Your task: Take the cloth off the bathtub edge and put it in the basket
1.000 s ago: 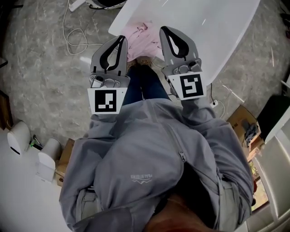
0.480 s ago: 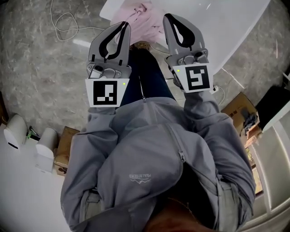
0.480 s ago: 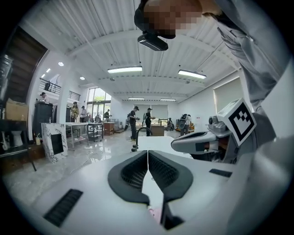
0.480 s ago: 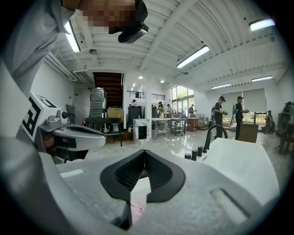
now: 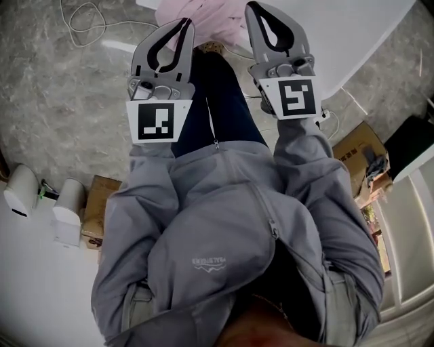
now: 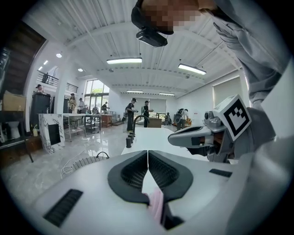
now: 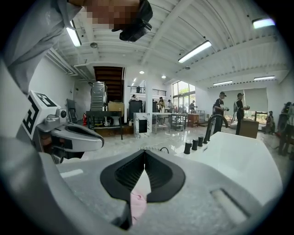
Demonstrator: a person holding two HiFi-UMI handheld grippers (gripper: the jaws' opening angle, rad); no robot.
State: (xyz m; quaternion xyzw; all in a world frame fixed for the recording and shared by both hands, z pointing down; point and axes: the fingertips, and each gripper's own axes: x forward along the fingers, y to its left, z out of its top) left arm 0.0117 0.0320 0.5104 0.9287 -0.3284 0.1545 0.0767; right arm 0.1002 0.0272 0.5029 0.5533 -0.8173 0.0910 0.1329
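both grippers poised over the cloth at the bathtub edge; in the head view the left gripper (image 5: pixel 183 24) and the right gripper (image 5: pixel 254 10) point toward 12 o'clock, side by side, with the pink cloth (image 5: pixel 207 19) bunched between their tips on the near rim of the white bathtub (image 5: pixel 352 34); from the left tip the cloth lies at about 2 o'clock, from the right tip at about 9 o'clock, so neither hand looks clearly nearer; the left tip overlaps the cloth's edge in the picture, though whether it touches cannot be told; both tools are clenched on nothing, their dark pads meeting in a thin seam in each gripper view; a sliver of pink shows at 6 o'clock under each closed pair, placing the cloth below and just ahead of the jaws, not in them; the cloth is a loose heap cropped by the top of the head view, so its long axis cannot be read; the tub's long run stretches away toward 12 o'clock in both gripper views, dark fittings (image 7: pixel 194 146) on its rim; a ribbed, mesh-like thing (image 6: pixel 85 163) on the floor at 9 o'clock of the left jaws may be the basket; by the look of it the jaws must part before any grasp, and the cloth has yet to be lifted.
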